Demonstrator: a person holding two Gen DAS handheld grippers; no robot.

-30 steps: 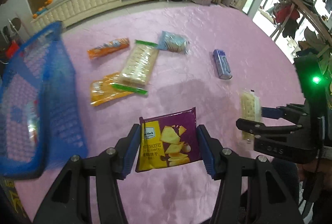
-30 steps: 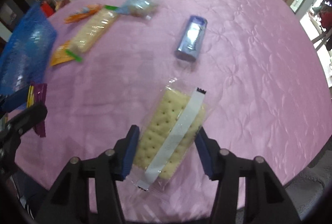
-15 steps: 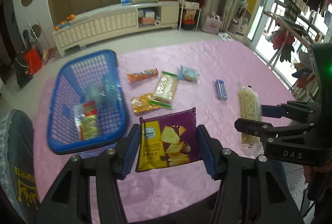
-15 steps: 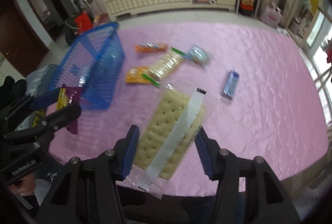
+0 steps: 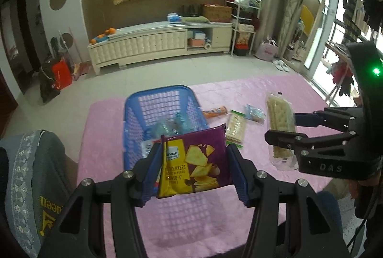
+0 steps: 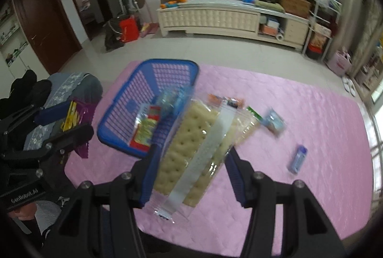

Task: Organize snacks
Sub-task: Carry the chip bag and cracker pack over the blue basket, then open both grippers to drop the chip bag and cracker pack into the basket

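My left gripper (image 5: 194, 171) is shut on a purple and yellow cracker bag (image 5: 195, 165) and holds it in the air in front of the blue basket (image 5: 134, 112). My right gripper (image 6: 189, 171) is shut on a clear cracker pack (image 6: 191, 150) with a white strip, high above the pink table and right of the basket (image 6: 119, 119). The right gripper also shows in the left wrist view (image 5: 282, 126), holding the cracker pack (image 5: 280, 119) upright. The left gripper shows at the left of the right wrist view (image 6: 63, 122). The basket holds a few packets (image 6: 146, 128).
Loose snacks lie on the pink table (image 6: 311, 119): an orange packet (image 5: 214, 112), a cracker sleeve (image 5: 235, 126), a light blue packet (image 6: 274, 121) and a blue wrapped bar (image 6: 298, 158). A grey-covered chair (image 5: 28, 176) stands left of the table.
Both grippers have risen and tilted up with their snacks, so the table looks farther below. Both have shifted left; the basket now lies straight ahead of the left gripper.
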